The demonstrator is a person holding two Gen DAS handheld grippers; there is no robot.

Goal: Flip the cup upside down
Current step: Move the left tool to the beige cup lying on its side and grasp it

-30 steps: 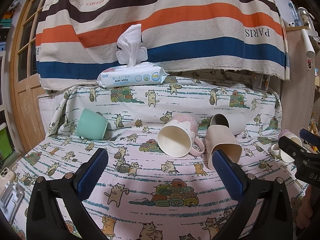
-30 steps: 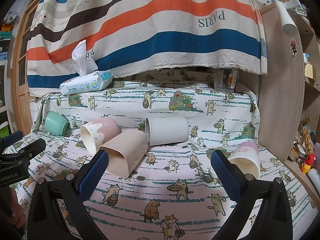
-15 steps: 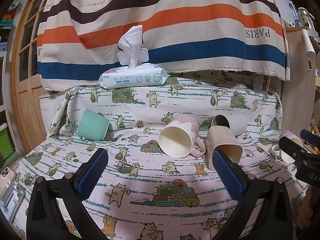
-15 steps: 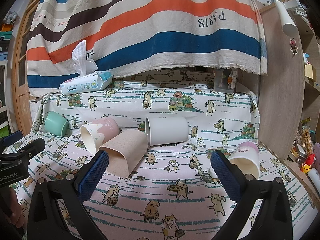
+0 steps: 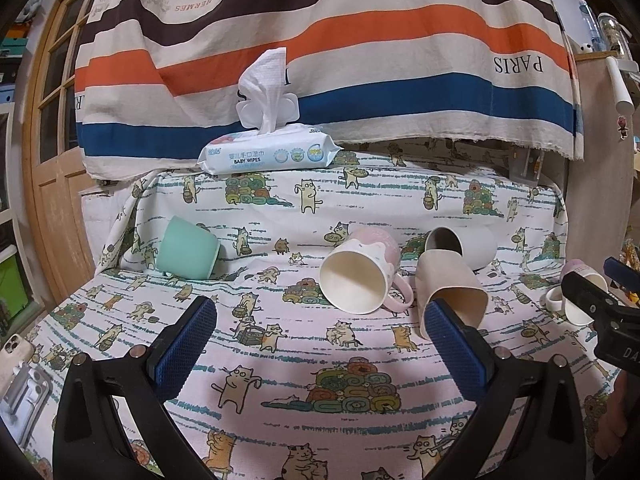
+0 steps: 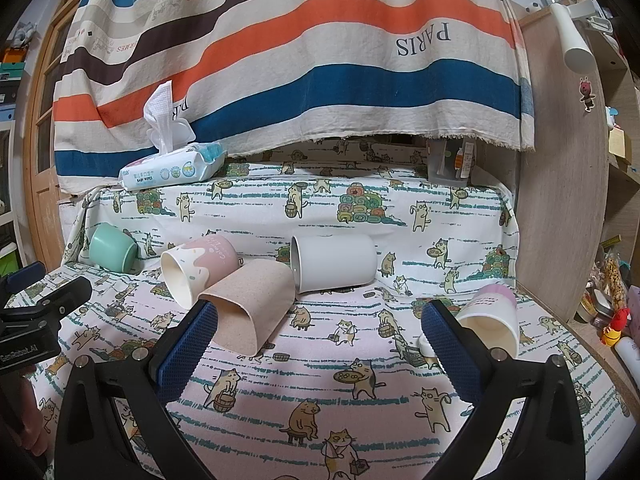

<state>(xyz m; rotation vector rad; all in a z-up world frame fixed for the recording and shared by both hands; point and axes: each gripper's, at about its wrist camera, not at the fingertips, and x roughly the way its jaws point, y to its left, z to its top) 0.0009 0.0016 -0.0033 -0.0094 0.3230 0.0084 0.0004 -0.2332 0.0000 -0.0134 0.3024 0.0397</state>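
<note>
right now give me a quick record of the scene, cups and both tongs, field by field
cups: five, all lying on their sides
green cup: far left
pink mug: middle, mouth toward camera
beige cup: touching pink mug
white cup: behind beige cup
lilac mug: far right
left tongs: open, empty
right tongs: open, empty
surface: cat-print cloth

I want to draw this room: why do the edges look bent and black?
Left wrist view: the fisheye lens bows the striped cloth and door, with black corners. Right wrist view: same bending, the shelf board curves; both stay sharp and evenly lit.
</note>
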